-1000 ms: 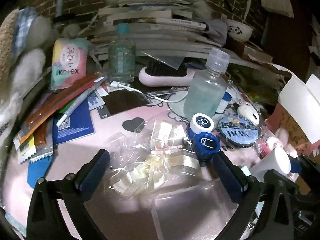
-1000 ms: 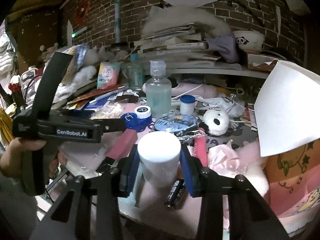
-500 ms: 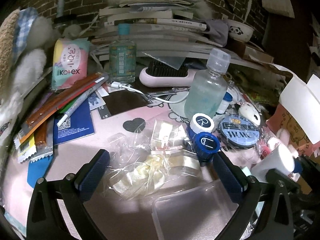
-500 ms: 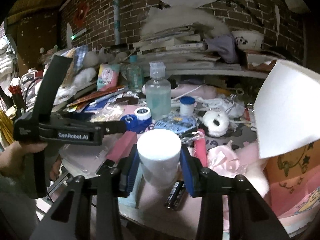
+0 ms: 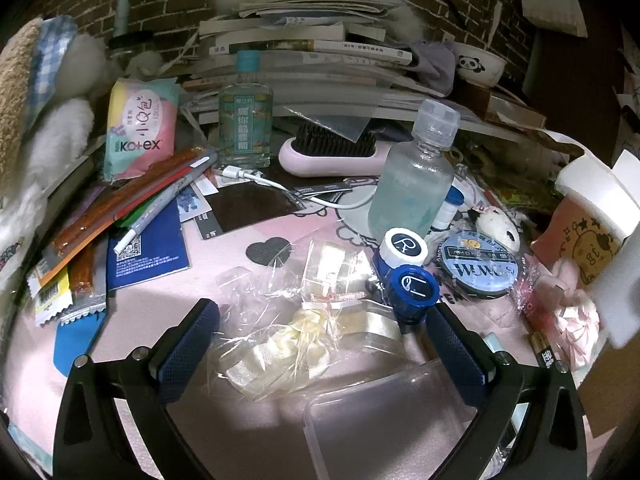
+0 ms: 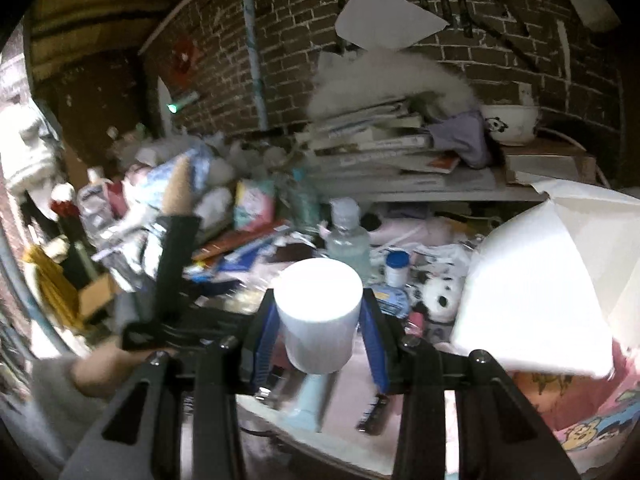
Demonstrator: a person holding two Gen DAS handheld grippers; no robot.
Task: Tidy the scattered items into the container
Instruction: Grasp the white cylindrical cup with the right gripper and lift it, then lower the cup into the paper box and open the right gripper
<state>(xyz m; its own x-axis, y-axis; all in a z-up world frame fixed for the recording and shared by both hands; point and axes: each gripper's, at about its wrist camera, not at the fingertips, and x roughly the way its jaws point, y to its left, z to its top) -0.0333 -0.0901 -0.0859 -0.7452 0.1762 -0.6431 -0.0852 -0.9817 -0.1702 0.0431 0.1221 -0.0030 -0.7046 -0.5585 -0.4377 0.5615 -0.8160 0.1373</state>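
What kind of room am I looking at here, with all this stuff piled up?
Probably a bedroom desk or dressing table in someone's home, set against a brick wall. A hairbrush, a contact lens case and a stack of books crowd it, beside plush toys.

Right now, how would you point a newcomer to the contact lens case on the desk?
Find the tall clear bottle on the pink desk mat. At its base, nearer the camera, lies the contact lens case. Its two round screw caps, one white and one blue, each bear a letter; the wider tin beside it is flat and light blue.
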